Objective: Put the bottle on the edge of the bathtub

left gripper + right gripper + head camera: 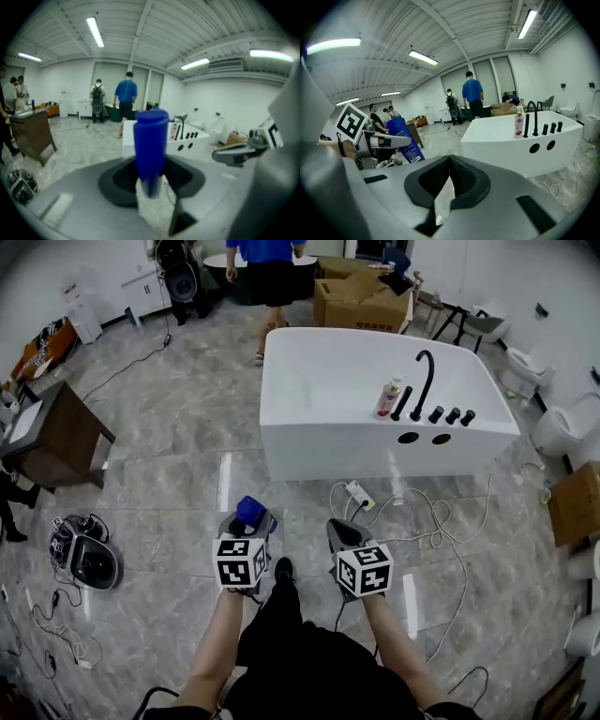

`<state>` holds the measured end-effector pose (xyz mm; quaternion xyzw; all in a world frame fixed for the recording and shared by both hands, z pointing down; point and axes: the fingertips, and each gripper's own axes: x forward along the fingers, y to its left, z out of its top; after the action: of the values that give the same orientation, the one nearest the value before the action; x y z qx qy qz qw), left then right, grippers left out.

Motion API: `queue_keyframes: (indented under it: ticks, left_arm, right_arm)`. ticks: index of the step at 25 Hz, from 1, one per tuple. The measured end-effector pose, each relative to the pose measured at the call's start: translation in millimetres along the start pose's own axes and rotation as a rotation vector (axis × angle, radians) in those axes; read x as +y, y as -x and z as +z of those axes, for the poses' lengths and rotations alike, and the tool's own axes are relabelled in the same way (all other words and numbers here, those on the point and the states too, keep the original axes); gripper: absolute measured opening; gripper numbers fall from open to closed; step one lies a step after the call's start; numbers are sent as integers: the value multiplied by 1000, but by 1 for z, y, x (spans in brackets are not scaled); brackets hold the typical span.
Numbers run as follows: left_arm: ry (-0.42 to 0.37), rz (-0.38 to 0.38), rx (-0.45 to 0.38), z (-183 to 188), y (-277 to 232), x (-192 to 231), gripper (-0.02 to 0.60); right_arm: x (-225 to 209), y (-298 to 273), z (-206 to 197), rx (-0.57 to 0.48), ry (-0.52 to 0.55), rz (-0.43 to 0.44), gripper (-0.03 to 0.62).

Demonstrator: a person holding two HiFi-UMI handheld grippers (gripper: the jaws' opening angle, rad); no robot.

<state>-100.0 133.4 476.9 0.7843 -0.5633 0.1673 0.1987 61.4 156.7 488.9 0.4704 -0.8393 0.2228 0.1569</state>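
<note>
A blue bottle [249, 512] stands upright between the jaws of my left gripper [248, 518], which is shut on it. In the left gripper view the blue bottle [150, 145] fills the centre, held low on its body. My right gripper [345, 532] hangs beside it, shut with nothing between its tips [450, 161]. From the right gripper view the blue bottle [405, 140] shows at the left. The white bathtub [319, 442] stands ahead on the floor. On its near ledge are a pink-labelled bottle [388, 399] and a black faucet [424, 381] with knobs.
White cables [441, 521] and a power strip [359, 493] lie on the floor between me and the tub. A wooden desk [56, 437] and a black device [89, 559] are at the left. Cardboard boxes [361, 301], a person [270, 273] and toilets [562, 427] stand beyond.
</note>
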Motion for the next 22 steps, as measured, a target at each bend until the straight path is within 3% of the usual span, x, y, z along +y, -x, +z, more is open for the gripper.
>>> queue_keyframes:
  ticks: [12, 22]
  left_arm:
    - [-12, -30, 17, 60, -91, 73, 164]
    - [-24, -57, 17, 88, -145, 108, 164]
  right_arm:
    - [-22, -108, 60, 36, -20, -26, 3]
    - [-37, -162, 90, 41, -30, -48, 3]
